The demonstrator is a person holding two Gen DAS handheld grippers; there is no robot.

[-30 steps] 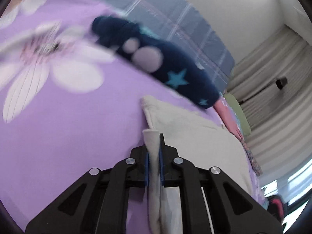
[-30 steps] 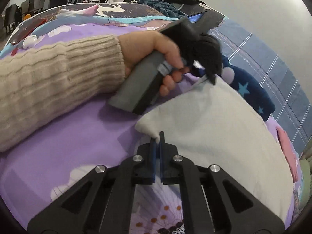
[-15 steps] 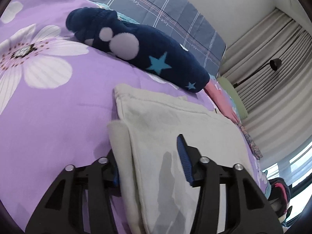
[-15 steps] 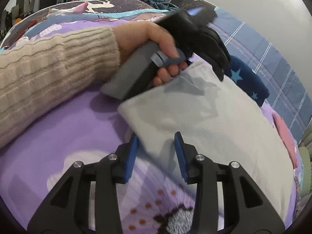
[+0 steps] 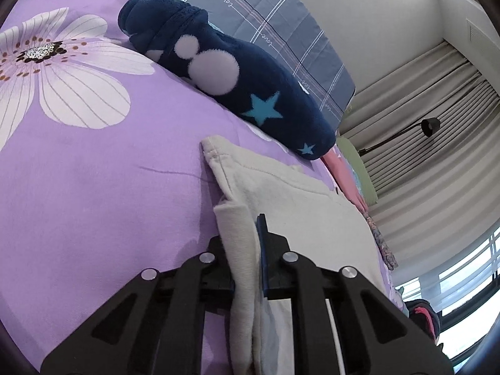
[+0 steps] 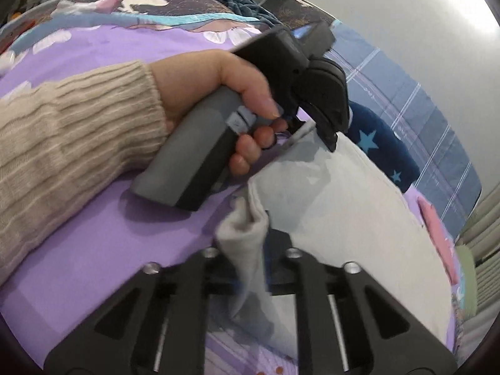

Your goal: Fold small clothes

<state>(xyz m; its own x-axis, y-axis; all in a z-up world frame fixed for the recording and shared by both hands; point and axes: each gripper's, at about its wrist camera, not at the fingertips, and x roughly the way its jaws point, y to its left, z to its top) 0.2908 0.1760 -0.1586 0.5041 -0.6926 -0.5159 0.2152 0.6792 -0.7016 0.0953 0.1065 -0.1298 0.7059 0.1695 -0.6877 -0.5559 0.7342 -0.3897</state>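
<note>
**Both grippers on one cream garment, bed surface**

One cream garment (image 5: 300, 193) lies flat on the purple floral bedspread (image 5: 93, 187). I count two grippers on it, one at each near corner.

Left gripper (image 5: 247, 243): jaws closing, a fold of the cream edge pinched between the pads and running back between the black fingers. In the right wrist view I see the same gripper (image 6: 331, 143) tipped down onto the far corner of the cloth, held by one hand (image 6: 237, 93) in a ribbed beige sleeve (image 6: 72, 125).

Right gripper (image 6: 250, 234): jaws closing too, a bunched corner of the garment standing up between them; the picture is blurred there.

Beyond the garment: one navy fleece item (image 5: 237, 87) with two white round patches and two blue stars showing, lying just past the far hem. Behind it, one grey plaid pillow (image 5: 268, 22). One pink cloth (image 5: 347, 181) at the bed's far edge. One black lamp (image 5: 429, 125) against the curtains (image 5: 431, 156).
</note>
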